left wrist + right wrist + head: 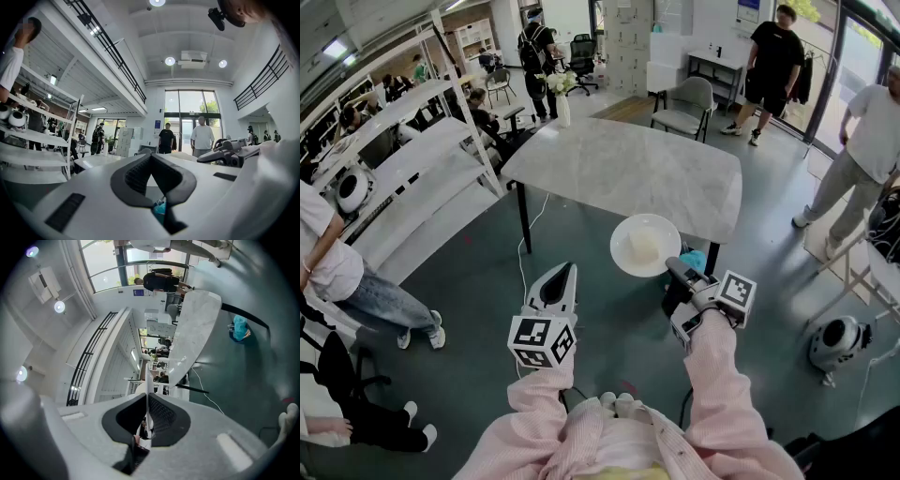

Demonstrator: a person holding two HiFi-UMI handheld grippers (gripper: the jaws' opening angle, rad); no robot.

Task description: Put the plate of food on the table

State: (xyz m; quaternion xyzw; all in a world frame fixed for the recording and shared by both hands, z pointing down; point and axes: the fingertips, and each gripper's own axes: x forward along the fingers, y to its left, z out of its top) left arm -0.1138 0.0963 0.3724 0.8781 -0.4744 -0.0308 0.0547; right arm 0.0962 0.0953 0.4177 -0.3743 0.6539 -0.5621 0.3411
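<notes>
Not done yet: plate [623, 251] w/ food hangs just before the table's [619, 169] near edge, rim pinched in R hand-held gripper [671, 266]; L hand-held gripper [559, 279] closed, empty.

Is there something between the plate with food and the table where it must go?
Nothing visible. The plate, held at its rim by the right tongs, hangs at the near edge of the table; the vase stands at the far corner.

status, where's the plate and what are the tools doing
Right tool shut on the plate rim; left tool shut, empty. Plate of food held by the table near edge, not down. Only a flower vase on the table, far corner.
</notes>
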